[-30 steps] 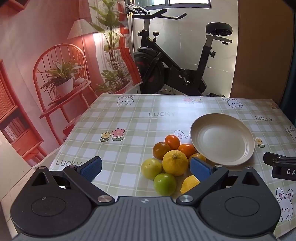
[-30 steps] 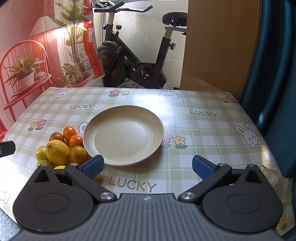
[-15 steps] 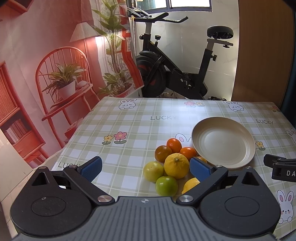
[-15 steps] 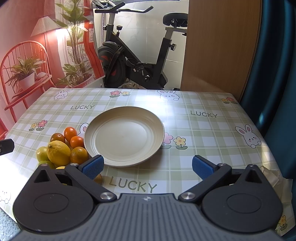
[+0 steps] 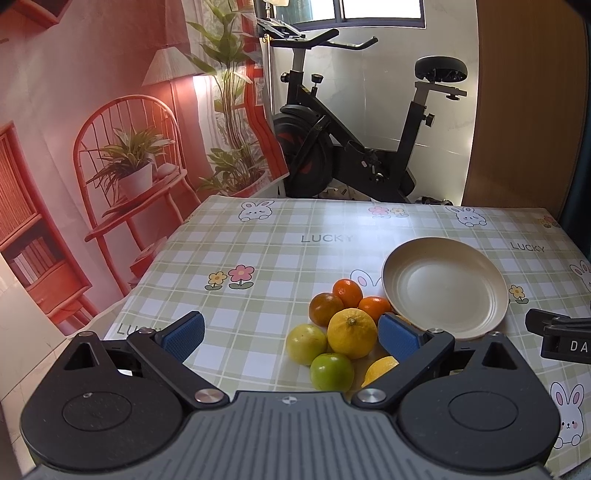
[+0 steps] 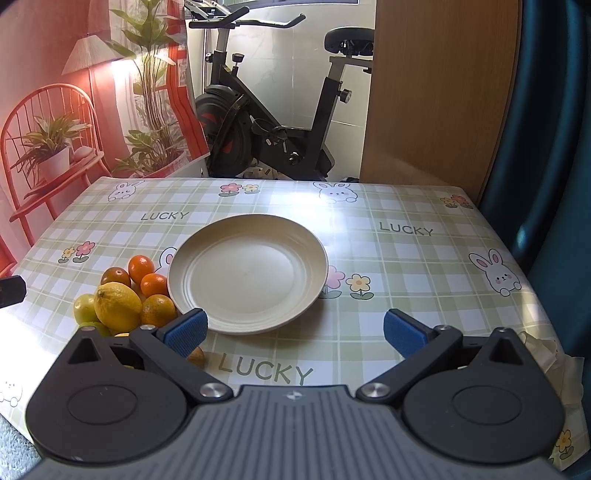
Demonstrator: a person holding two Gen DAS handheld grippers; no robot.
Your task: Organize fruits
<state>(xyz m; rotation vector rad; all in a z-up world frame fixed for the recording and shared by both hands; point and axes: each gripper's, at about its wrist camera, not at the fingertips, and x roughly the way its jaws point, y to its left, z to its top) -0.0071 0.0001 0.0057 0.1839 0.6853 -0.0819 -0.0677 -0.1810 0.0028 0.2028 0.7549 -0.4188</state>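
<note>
A black exercise bike (image 5: 365, 147) stands past the far end of the table, by a white wall. Bright light comes in through a window (image 5: 380, 13) high above it. On the left hangs a big red picture cloth (image 5: 110, 129). It shows a red chair (image 5: 129, 162) with a potted plant on it, a lamp (image 5: 164, 68), tall green leaves and a shelf of books. On the right is a brown wooden panel (image 6: 439, 103), and next to it a dark blue curtain (image 6: 550, 147). The table has a green checked cloth (image 6: 406, 266) with bunnies, flowers and the word LUCKY.
</note>
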